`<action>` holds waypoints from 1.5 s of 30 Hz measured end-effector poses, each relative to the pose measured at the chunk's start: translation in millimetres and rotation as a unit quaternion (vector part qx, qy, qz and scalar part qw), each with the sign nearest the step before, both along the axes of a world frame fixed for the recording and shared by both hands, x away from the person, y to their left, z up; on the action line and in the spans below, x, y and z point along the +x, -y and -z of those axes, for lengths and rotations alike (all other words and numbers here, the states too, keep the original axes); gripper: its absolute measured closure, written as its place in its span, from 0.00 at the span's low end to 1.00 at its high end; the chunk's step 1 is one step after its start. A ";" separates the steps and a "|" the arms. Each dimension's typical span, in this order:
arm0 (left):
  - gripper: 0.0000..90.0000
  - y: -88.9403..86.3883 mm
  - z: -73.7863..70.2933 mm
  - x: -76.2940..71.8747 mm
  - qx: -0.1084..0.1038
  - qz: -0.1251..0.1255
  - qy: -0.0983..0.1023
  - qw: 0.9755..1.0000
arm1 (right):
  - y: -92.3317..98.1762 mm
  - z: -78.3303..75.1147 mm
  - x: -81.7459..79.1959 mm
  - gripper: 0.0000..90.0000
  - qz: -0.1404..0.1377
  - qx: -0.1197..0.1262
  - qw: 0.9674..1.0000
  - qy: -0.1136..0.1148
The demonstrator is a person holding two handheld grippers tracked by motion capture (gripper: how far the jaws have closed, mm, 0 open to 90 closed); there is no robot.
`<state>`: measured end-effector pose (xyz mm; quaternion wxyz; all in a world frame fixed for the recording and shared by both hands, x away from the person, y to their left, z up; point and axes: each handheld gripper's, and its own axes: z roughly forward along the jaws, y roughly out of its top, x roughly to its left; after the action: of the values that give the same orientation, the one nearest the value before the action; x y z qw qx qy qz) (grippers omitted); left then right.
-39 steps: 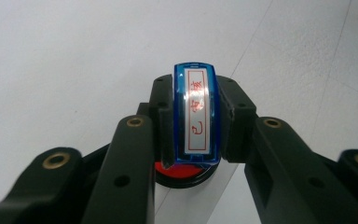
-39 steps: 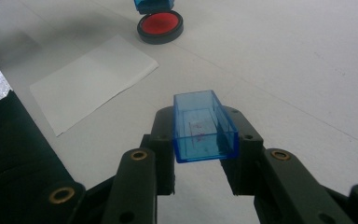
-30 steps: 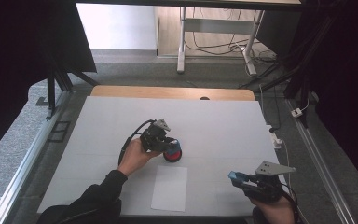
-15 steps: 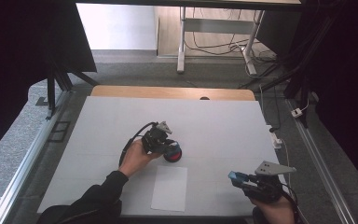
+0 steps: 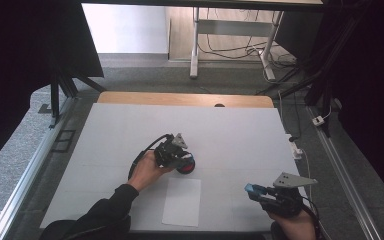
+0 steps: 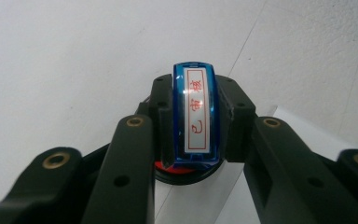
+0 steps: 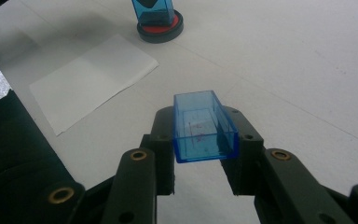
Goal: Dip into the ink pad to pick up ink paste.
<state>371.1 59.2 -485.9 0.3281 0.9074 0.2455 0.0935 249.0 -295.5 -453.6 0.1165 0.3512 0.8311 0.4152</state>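
Blue plastic marks both held things. In the high view, the left gripper (image 5: 180, 159) is seen a little left of the middle of the white table (image 5: 105, 130), carried by the left hand (image 5: 145, 171), with its jaws closed on a blue stamp (image 5: 182, 158) that is set down on a round red ink pad (image 5: 186, 165). A white sheet of paper (image 5: 182, 201) is laid flat just beside the pad, at about 6 o'clock from it. The right gripper (image 5: 256, 190) is held near the table's near edge, at about 4 o'clock from the ink pad and well apart from it, and a blue cap (image 5: 251, 188) is clamped at its tips.

In the left gripper view, the stamp (image 6: 195, 116) is gripped between the two black jaws, the pads pressed on its long sides. Its top label, white with red characters inside a red frame, is turned toward the camera. The ink pad (image 6: 182, 169) is seen directly under the stamp, red inside a black rim, and touched by it.

In the right gripper view, the cap (image 7: 203, 126), a clear blue open box, is pinched between the jaws with its open side up. The stamp (image 7: 153, 10) and ink pad (image 7: 161, 29) are found at 11 o'clock, and the paper (image 7: 93, 79) at 10 o'clock.
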 end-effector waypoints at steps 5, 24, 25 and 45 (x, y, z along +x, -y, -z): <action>0.79 -3.3 1.1 3.3 -0.014 -0.006 -0.016 1.000 | 0.0 0.0 0.0 0.76 0.000 -0.001 1.000 0.000; 0.79 -9.4 4.2 9.2 -0.044 -0.020 -0.043 0.998 | -0.3 0.2 -0.1 0.76 0.000 0.000 1.000 0.000; 0.79 -8.2 4.0 7.7 -0.039 -0.020 -0.038 0.998 | -0.3 0.2 -0.1 0.76 0.000 0.000 1.000 0.000; 0.78 -7.7 3.7 4.6 -0.040 -0.020 -0.022 0.999 | -0.1 0.1 -0.5 0.76 -0.006 0.002 1.000 0.001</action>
<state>375.7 66.9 -489.6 0.3568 0.8903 0.2740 0.0699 248.5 -295.4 -453.7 0.1140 0.3458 0.8322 0.4181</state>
